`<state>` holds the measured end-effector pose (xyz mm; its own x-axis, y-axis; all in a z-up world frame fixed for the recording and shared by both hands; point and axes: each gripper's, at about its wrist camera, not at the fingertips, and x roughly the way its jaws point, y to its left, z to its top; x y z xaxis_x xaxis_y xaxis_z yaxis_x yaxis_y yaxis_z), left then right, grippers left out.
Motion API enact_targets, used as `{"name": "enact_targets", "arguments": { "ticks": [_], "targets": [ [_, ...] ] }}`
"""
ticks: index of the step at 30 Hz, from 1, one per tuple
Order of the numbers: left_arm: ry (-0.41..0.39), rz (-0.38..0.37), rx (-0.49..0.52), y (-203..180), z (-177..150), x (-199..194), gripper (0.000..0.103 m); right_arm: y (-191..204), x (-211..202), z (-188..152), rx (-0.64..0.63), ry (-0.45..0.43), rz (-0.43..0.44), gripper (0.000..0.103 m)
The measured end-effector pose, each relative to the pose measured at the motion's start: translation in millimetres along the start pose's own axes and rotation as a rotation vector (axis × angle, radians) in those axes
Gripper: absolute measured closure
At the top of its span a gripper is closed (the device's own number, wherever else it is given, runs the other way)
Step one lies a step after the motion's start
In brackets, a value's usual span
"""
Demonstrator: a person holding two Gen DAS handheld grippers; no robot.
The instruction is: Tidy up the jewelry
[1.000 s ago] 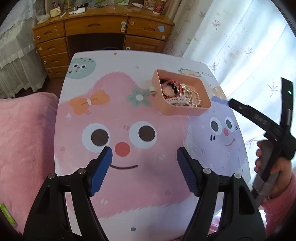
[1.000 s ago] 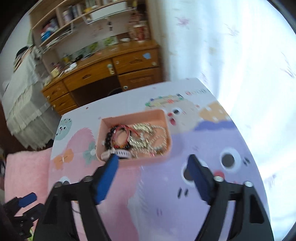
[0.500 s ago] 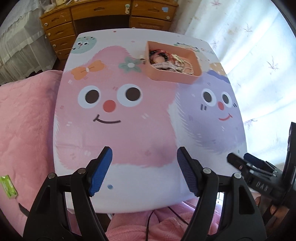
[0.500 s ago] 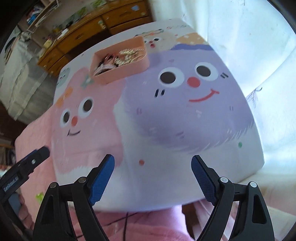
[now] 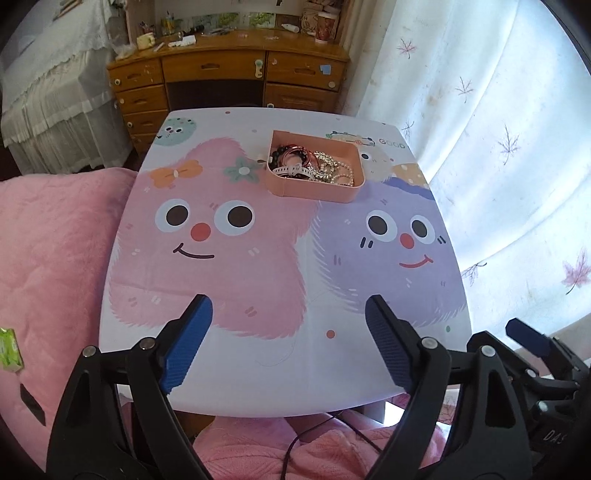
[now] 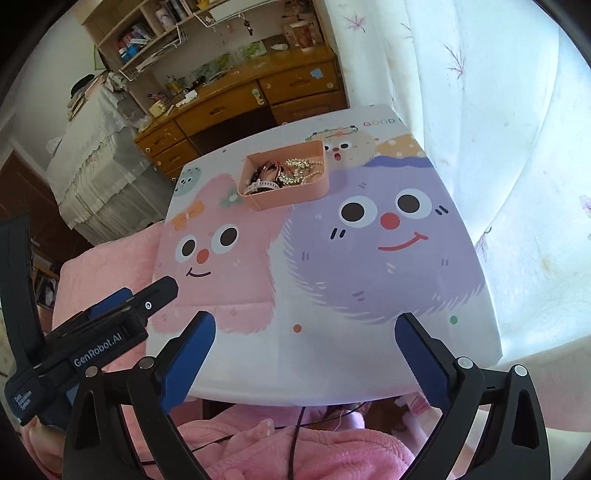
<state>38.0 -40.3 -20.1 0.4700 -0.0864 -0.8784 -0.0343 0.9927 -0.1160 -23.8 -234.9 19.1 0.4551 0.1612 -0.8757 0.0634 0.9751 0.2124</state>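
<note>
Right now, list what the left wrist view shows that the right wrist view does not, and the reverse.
Only the left wrist view shows the green packet on the pink blanket. Only the right wrist view shows the wall shelves with books above the wooden desk. Both show the pink tray of jewelry on the cartoon table, and the left gripper and right gripper open and empty.

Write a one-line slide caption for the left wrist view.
Open left gripper hovers at the near edge of the cartoon-print table; pink tray of jewelry sits at the far side.
</note>
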Motion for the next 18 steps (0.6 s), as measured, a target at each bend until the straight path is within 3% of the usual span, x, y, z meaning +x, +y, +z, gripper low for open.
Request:
{"name": "enact_targets", "arguments": {
  "ticks": [3, 5, 8, 18],
  "targets": [
    [0.004, 0.028, 0.014, -2.2, -5.0, -1.1, 0.013, 4.2, -1.5, 0.0, -0.034, -0.012, -0.004, 0.001],
    [-0.007, 0.046, 0.023, -4.6, -7.3, -5.8, 0.0, 8.6, 2.9, 0.7, -0.05, -0.03, -0.014, 0.001],
    [-0.034, 0.096, 0.036, -4.7, -10.1, -12.2, 0.001, 12.1, 5.8, 2.7, -0.074, -0.054, -0.041, 0.001],
    [-0.04, 0.133, -0.012, 16.8, -16.7, -6.6, 0.001, 23.2, 41.3, 6.6, -0.112, 0.0, -0.036, 0.001]
  ]
}}
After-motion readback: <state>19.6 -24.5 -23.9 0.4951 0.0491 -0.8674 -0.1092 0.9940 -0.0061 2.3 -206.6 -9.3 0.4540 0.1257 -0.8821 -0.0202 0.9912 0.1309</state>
